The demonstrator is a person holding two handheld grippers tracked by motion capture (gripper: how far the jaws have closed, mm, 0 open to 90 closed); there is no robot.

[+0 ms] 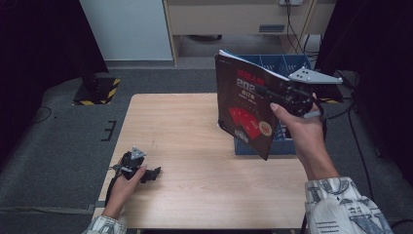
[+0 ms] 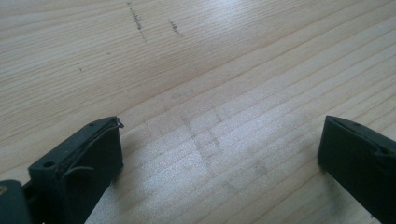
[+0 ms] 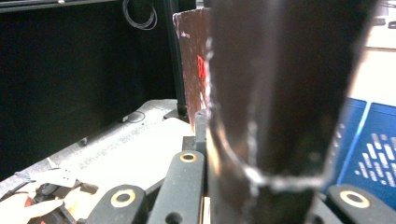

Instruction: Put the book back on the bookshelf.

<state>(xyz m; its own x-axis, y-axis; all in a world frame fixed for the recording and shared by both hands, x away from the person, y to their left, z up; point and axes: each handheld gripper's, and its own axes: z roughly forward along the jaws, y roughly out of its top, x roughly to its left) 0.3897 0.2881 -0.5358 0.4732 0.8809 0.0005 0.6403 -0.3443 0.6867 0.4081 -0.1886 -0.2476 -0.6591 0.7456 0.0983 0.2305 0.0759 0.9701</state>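
Book point(image 1: 246, 105): glossy dark paper cover (reflective sheen). Table point(image 1: 195, 161): pale matt wood. Crate point(image 1: 285, 141): blue plastic.

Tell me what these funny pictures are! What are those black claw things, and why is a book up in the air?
A person sits at a wooden table and holds a grabbing tool, called a gripper, in each hand. One picture is taken from above, so you see both arms coming in from the bottom. The other two come from little cameras that ride on the tools and look along their black jaws.

The left gripper rests low on the table with its jaws wide apart and nothing between them; its camera sees bare wood. The right gripper is lifted up and pinches a dark book with red print, holding it upright above the table. Behind the book stands a blue crate at the table's far right.
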